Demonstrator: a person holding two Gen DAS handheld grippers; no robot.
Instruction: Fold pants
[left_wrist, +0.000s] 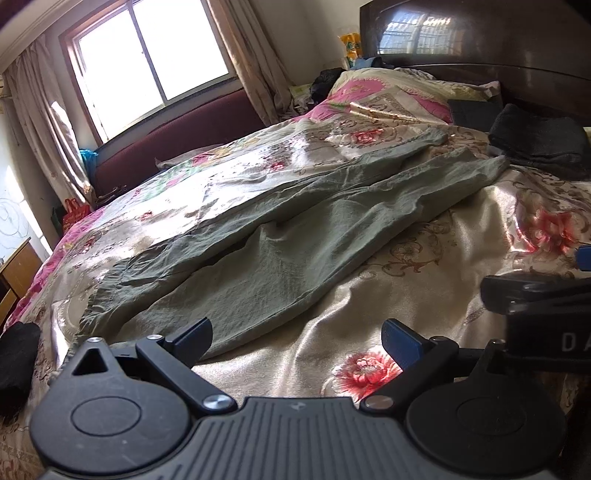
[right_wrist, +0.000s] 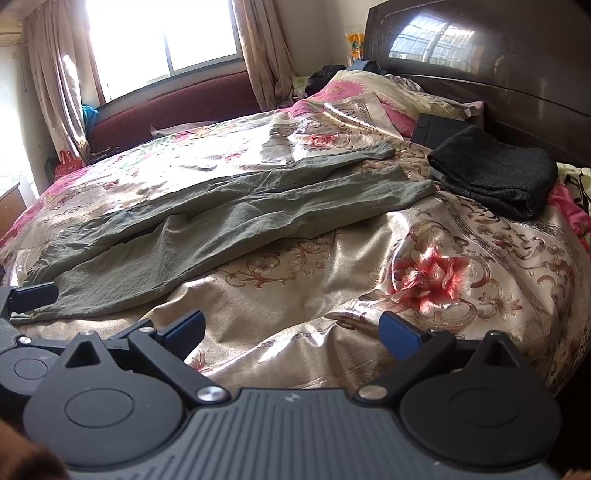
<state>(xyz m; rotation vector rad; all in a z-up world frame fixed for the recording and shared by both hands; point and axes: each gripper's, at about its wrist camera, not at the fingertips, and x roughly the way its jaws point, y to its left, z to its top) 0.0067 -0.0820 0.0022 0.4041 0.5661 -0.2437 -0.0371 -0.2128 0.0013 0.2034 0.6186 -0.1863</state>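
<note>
Grey-green pants (left_wrist: 280, 229) lie spread flat on the floral bedspread (left_wrist: 424, 266), waist near me at the left, both legs running away toward the headboard. They also show in the right wrist view (right_wrist: 207, 218). My left gripper (left_wrist: 297, 341) is open and empty, just above the bed, its left finger at the pants' near edge. My right gripper (right_wrist: 291, 334) is open and empty over bare bedspread (right_wrist: 369, 266), to the right of the pants. Each gripper shows at the edge of the other's view.
A folded dark garment (right_wrist: 495, 173) lies near the leg ends by the dark wooden headboard (right_wrist: 498, 62). Pillows (right_wrist: 373, 96) sit at the bed's head. A dark cloth (left_wrist: 16, 354) lies at the left edge. A window (left_wrist: 147, 59) and maroon bench (left_wrist: 177, 136) stand beyond.
</note>
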